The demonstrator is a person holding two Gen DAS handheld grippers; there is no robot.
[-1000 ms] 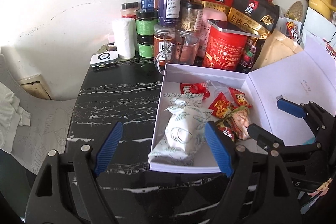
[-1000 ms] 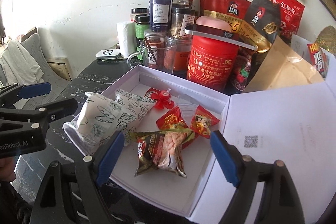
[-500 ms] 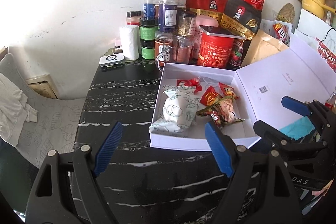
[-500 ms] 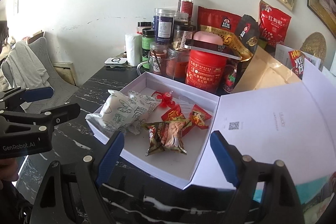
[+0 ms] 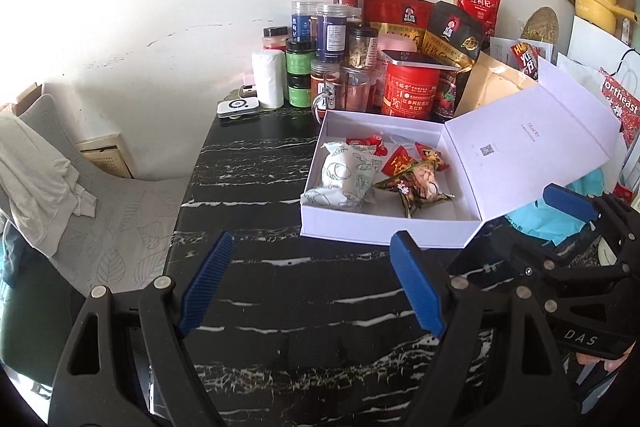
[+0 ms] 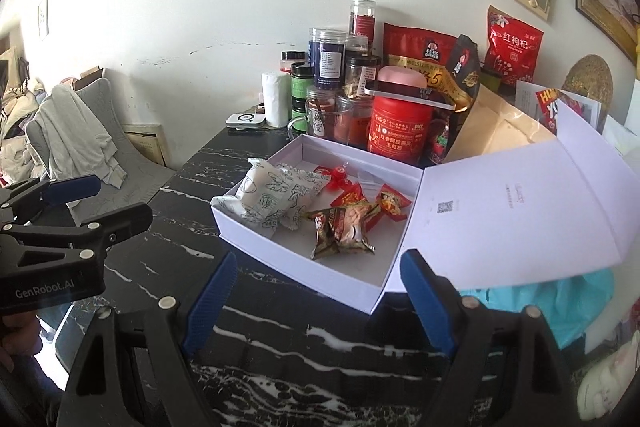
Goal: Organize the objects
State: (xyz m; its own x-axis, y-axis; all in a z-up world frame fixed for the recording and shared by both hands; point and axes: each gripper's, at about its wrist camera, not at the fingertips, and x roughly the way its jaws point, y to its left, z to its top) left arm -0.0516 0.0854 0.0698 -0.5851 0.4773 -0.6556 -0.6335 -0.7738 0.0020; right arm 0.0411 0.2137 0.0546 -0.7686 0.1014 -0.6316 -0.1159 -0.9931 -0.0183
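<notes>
A white box (image 5: 384, 233) (image 6: 296, 259) lies open on the black marble table (image 5: 256, 195), its lid (image 5: 524, 143) folded out to the right. Inside lie a white printed pouch (image 5: 344, 179) (image 6: 272, 197), a brown snack packet (image 5: 416, 187) (image 6: 340, 231) and several red sweet wrappers (image 5: 400, 161). My left gripper (image 5: 313, 241) (image 6: 116, 201) hovers open and empty over the table in front of the box. Beside it on the right, my right gripper (image 6: 320, 259) (image 5: 516, 227) is also open and empty, just short of the box's near corner.
Jars (image 5: 332, 35), a red tin (image 5: 410, 91), a glass mug (image 5: 340, 95), a paper roll (image 5: 267, 79) and snack bags (image 5: 452, 35) crowd the table's far end by the wall. A white device (image 5: 238, 106) lies at the far left. A chair with cloth (image 5: 44, 167) stands left; teal plastic (image 6: 560, 303) lies right.
Both grippers have drawn back from the box and risen a little, so the box now sits farther ahead. Their jaws kept the same width. Nothing in the box moved.
</notes>
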